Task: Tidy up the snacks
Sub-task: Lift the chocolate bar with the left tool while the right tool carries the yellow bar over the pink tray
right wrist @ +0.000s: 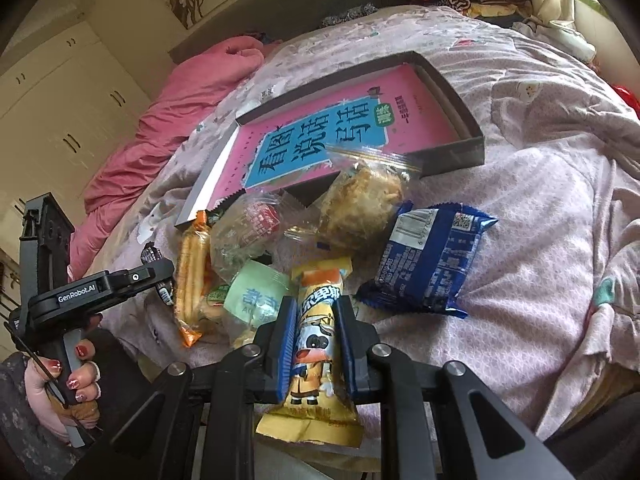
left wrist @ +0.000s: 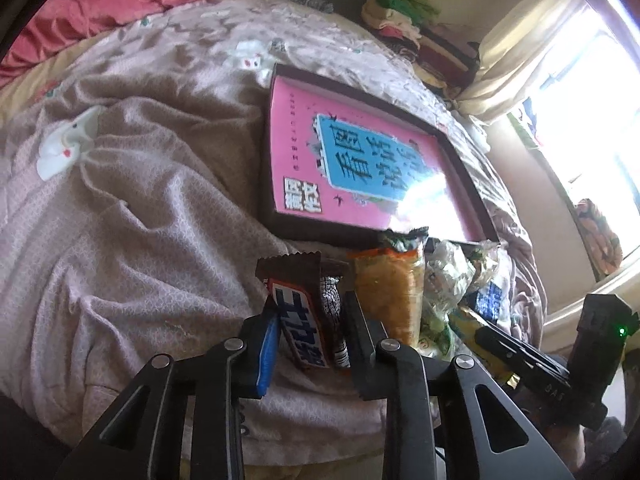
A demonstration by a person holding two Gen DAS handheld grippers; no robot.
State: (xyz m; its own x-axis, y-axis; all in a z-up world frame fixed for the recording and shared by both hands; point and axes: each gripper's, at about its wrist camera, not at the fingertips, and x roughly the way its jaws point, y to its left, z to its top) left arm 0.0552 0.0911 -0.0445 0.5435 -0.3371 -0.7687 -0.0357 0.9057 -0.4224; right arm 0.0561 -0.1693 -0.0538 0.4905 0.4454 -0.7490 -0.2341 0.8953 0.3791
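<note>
My left gripper (left wrist: 308,312) is shut on a brown chocolate bar (left wrist: 300,316) with a blue-and-white label, held over the bedspread. My right gripper (right wrist: 314,320) is shut on a yellow-orange cartoon-cow snack packet (right wrist: 316,344). A shallow dark box (left wrist: 460,152) (right wrist: 452,156) with a pink-and-blue book (left wrist: 360,160) (right wrist: 320,136) in it lies on the bed beyond the snack pile. In the pile are an orange biscuit-stick pack (right wrist: 192,276) (left wrist: 388,292), a clear-wrapped pastry (right wrist: 360,204), a blue packet (right wrist: 428,260), a pale green packet (right wrist: 256,288) and a clear red-label packet (right wrist: 248,228).
The bed has a rumpled pinkish-mauve quilt (left wrist: 140,220) (right wrist: 540,240). A pink duvet (left wrist: 100,4) (right wrist: 168,132) lies at the head end. Folded clothes (left wrist: 420,32) are stacked by the curtain (left wrist: 532,48) and window. White wardrobes (right wrist: 60,92) stand behind. The left gripper's body (right wrist: 80,296) shows at left.
</note>
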